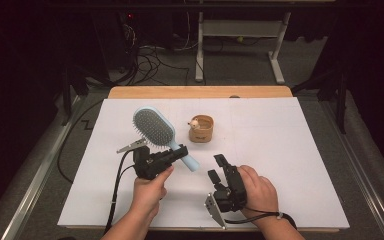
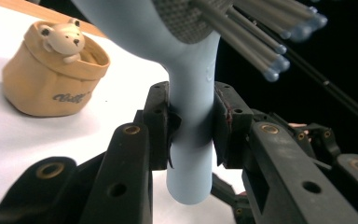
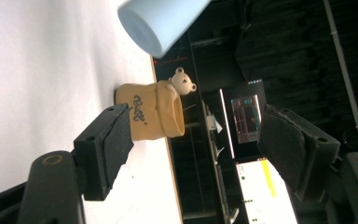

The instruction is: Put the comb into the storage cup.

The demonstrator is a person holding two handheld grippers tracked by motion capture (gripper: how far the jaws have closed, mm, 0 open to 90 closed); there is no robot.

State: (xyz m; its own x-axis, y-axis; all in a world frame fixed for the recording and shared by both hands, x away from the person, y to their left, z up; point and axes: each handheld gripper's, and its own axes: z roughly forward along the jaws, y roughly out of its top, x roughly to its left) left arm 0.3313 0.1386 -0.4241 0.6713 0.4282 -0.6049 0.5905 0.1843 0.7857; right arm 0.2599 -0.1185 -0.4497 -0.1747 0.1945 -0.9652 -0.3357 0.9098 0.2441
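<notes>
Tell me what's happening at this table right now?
A person is working at a white table with a gripper in each hand. The left gripper is shut on the handle of a light blue hairbrush, holding it up off the table with the bristles facing up. The right gripper is open and holds nothing; it sits near the brush's handle end, pointing towards a small tan pot with a bear figure that stands on the table beyond the brush.
</notes>
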